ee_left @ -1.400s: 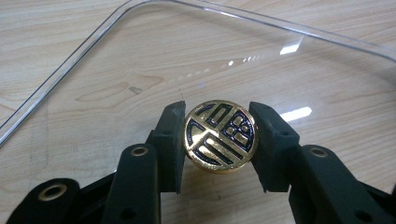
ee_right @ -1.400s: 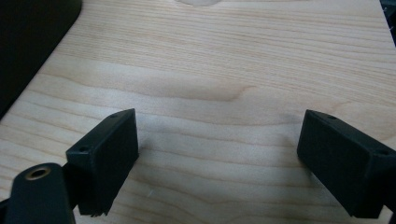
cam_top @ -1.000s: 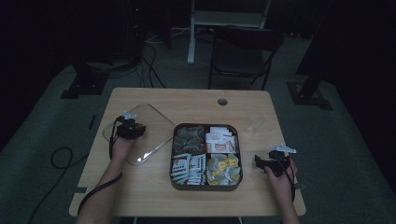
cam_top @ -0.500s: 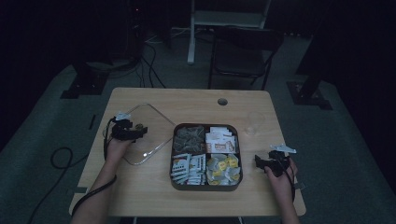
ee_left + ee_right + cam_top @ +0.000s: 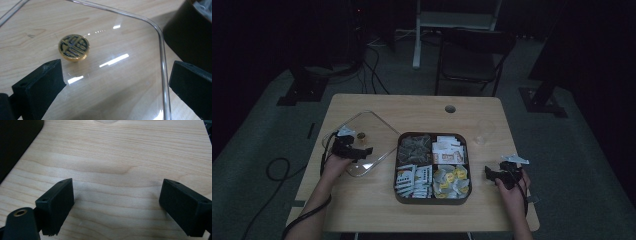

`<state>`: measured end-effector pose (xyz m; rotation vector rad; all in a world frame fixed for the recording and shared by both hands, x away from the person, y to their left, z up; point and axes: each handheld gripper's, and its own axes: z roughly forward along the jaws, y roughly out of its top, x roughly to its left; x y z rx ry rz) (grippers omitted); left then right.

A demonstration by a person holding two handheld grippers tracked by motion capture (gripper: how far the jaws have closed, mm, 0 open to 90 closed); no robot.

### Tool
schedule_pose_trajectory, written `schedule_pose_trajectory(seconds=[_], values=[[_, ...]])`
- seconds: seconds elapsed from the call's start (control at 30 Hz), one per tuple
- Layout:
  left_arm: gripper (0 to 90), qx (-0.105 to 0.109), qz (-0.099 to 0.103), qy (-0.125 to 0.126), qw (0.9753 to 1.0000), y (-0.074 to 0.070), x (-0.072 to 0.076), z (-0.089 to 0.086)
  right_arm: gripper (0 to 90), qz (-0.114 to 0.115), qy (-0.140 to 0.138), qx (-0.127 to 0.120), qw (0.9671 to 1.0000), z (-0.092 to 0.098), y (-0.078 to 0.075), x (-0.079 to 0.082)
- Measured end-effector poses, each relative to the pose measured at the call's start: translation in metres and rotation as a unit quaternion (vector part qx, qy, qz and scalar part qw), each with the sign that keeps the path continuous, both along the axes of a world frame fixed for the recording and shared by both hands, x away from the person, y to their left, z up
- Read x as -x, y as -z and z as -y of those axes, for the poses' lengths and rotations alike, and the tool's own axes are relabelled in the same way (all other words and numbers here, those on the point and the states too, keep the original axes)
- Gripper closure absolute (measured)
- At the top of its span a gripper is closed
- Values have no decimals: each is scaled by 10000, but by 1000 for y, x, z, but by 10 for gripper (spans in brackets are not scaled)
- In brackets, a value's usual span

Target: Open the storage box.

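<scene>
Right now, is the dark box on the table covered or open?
Open. The clear lid lies flat on the table left of the box, whose four compartments show packets.

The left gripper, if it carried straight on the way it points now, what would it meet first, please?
Probably the clear lid under its open jaws, then the dark box beyond; the gold knob sits off to one side. Depth is uncertain.

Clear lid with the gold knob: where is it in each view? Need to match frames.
High view: the clear lid lies flat on the table, left of the dark box, under the left gripper.
Left gripper view: it spans the frame beneath the open jaws, gold knob upper left.
Right gripper view: not in it.
Shared landmark: the dark box, seen at an edge in all three.
</scene>
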<state>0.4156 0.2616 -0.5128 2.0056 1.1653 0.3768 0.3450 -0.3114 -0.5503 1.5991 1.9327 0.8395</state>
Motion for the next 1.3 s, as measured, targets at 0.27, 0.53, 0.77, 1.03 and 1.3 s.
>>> schedule_pose_trajectory(seconds=[0.27, 0.53, 0.77, 1.03, 1.3], values=[[3, 85, 302, 466, 9984, -2, 19, 1, 122, 0, 0, 0, 10000, 0, 0, 0], [3, 4, 536, 922, 9943, -1, 40, 14, 122, 0, 0, 0, 10000, 0, 0, 0], [3, -113, 450, 1473, 9880, 4, 60, 28, 122, -1, 0, 1, 10000, 0, 0, 0], [3, 37, 582, 2051, 9770, 7, 78, 41, 123, -1, -26, 8, 10000, 0, 0, 0], [3, -90, 523, 2367, 9701, 16, 94, 57, 123, -3, -160, 7, 9999, 0, 0, 0]])
